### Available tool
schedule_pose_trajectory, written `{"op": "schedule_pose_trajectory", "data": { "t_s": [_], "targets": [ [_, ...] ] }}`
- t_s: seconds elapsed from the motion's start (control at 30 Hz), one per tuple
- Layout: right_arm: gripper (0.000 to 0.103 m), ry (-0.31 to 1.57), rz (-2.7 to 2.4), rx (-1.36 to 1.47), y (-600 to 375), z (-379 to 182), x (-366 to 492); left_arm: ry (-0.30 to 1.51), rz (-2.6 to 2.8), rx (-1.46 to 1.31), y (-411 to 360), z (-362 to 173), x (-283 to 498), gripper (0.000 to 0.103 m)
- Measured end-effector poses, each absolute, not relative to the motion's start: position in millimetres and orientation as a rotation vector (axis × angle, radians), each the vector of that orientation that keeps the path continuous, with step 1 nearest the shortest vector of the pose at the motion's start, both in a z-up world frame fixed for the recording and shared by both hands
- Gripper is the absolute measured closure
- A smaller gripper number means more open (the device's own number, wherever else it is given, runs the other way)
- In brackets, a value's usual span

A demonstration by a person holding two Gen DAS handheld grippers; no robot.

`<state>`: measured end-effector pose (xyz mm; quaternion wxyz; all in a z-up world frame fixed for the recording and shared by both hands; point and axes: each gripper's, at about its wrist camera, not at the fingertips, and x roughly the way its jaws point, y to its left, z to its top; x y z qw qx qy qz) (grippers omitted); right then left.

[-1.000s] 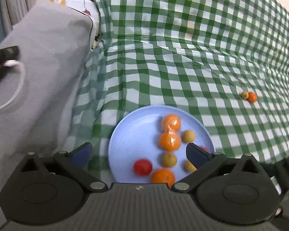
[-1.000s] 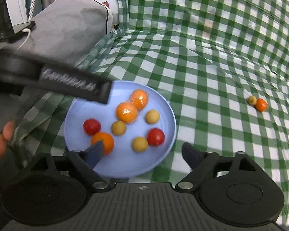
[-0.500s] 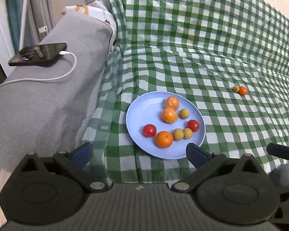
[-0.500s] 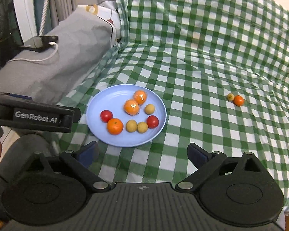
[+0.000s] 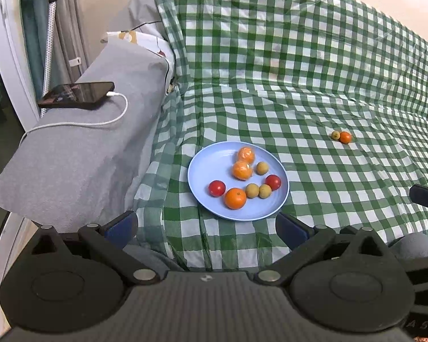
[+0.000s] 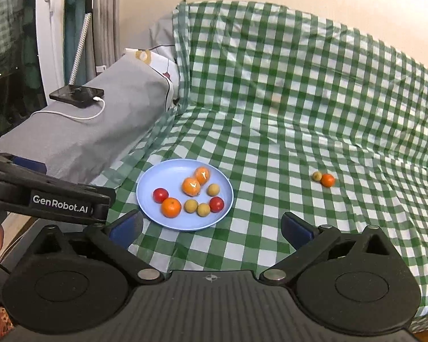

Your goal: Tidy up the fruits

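A light blue plate (image 5: 208, 171) (image 6: 148, 188) lies on the green checked cloth and holds several fruits: oranges (image 5: 235, 198) (image 6: 171, 207), red tomatoes (image 5: 216, 188) (image 6: 160, 195) and small yellow-green fruits (image 5: 252, 190) (image 6: 191, 205). A small orange (image 5: 345, 137) (image 6: 327, 180) and a small yellow-green fruit (image 5: 335, 134) (image 6: 317, 175) lie apart on the cloth to the right. My left gripper (image 5: 205, 226) is open and empty, held back from the plate. My right gripper (image 6: 211, 226) is open and empty, also held back.
A grey sofa armrest (image 5: 80, 154) at the left carries a black phone (image 5: 77, 94) with a white cable (image 5: 111, 119). The left gripper's body (image 6: 48, 196) shows at the left of the right wrist view. Curtains and a white frame stand at the far left.
Both grippers have pulled back and up from the plate, so the whole plate and sofa now show. The fruits on the plate rolled slightly closer together.
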<state>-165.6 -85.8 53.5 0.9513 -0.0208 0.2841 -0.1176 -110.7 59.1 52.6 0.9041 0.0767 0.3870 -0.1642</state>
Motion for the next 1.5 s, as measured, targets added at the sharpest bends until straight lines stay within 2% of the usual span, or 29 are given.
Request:
{"op": "schedule_pose_trajectory", "data": {
  "t_s": [0.87,1.5],
  "targets": [
    [0.001,0.547,-0.255,-0.045,-83,58,-174,0.785,-0.336,0.174,65,60,-115,0.0],
    [0.001,0.557,-0.267,-0.013,-89,54,-169,0.848,-0.334,0.208,55,58,-102,0.0]
  ]
}}
